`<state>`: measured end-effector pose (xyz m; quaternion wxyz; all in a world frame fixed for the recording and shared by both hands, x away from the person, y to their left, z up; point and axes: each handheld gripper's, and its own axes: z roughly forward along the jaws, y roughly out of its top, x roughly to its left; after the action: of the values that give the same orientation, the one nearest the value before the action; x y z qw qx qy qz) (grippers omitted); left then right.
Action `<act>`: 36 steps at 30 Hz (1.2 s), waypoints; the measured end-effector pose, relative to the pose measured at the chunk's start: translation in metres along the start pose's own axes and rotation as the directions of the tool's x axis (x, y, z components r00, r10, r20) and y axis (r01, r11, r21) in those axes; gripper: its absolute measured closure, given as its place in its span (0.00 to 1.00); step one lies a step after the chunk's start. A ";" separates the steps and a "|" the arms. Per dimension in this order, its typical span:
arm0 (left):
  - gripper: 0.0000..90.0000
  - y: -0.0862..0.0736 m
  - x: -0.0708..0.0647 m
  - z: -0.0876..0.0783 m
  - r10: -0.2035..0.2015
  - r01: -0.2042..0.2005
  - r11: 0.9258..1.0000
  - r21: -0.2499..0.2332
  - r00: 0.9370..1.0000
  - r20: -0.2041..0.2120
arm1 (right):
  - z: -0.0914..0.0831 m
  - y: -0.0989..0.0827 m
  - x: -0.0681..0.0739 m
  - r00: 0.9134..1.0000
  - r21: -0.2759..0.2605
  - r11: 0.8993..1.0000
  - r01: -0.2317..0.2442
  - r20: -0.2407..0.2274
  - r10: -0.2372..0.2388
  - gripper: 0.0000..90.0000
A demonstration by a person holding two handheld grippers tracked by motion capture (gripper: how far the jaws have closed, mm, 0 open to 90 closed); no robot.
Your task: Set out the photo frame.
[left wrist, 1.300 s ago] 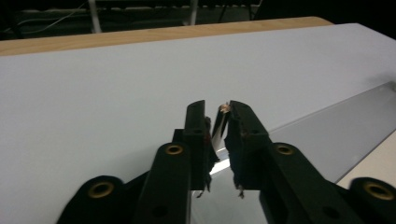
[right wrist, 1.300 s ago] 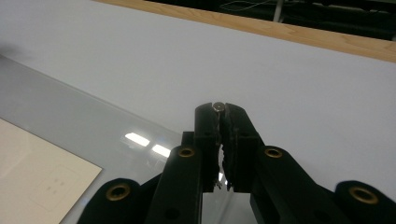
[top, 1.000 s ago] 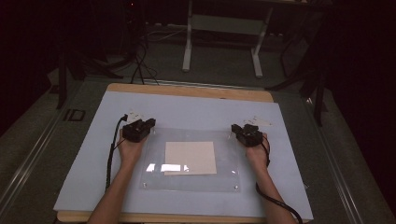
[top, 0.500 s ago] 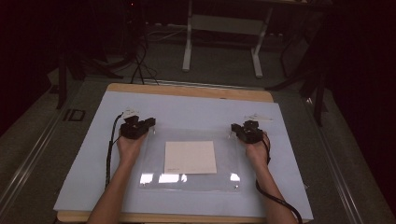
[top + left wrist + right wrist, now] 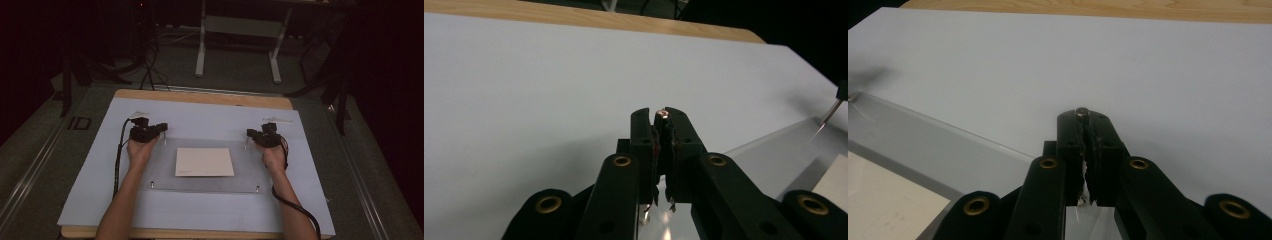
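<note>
A: Start at the jaws. What is in them?

B: In the left gripper view, the left gripper (image 5: 662,116) has its jaws pressed together on a small metal pin (image 5: 662,114) with a coppery round head just proud of the tips. The right gripper (image 5: 1083,116), in its own view, is clamped the same way on a second pin (image 5: 1081,112) with a grey head.

A: And where are they working?

B: At the two far corners of a clear acrylic sheet (image 5: 205,186) that lies flat on the pale blue mat (image 5: 200,120). From the high view, the left gripper sits at the sheet's far left corner and the right gripper at its far right corner, hands behind them.

A: Why hold a pin at each corner?

B: My guess is that these are corner posts or screws for the sheet. The two near corners each show a small fastener already standing: one at the near left (image 5: 152,184), one at the near right (image 5: 257,188). So the far pair looks like what remains.

A: And the pale card?

B: The cream sheet of paper (image 5: 204,162) lies in the middle, seemingly under or on the acrylic; I cannot tell which. Probably the clear sheet is meant to press it flat. The mat itself rests on a wooden tabletop (image 5: 200,97).
</note>
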<state>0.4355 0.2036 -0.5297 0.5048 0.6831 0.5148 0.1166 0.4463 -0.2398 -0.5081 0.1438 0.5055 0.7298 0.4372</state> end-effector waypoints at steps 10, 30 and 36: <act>0.95 0.008 0.007 0.014 -0.076 0.076 0.997 0.018 0.997 -0.005 | 0.010 0.009 -0.008 0.999 0.030 0.998 -0.051 -0.014 0.051 0.95; 0.95 0.011 0.010 0.022 -0.159 0.160 0.987 0.035 0.987 -0.026 | 0.007 0.014 -0.007 1.000 0.042 0.999 -0.009 0.005 0.009 0.89; 0.95 0.013 0.010 0.023 -0.163 0.164 0.985 0.046 0.986 -0.029 | -0.008 0.014 -0.005 1.000 0.020 0.999 0.031 0.001 -0.031 0.86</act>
<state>0.4631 0.1994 -0.5335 0.4895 0.6488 0.5783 0.0710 0.4517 -0.2467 -0.4935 0.1459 0.4958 0.7416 0.4276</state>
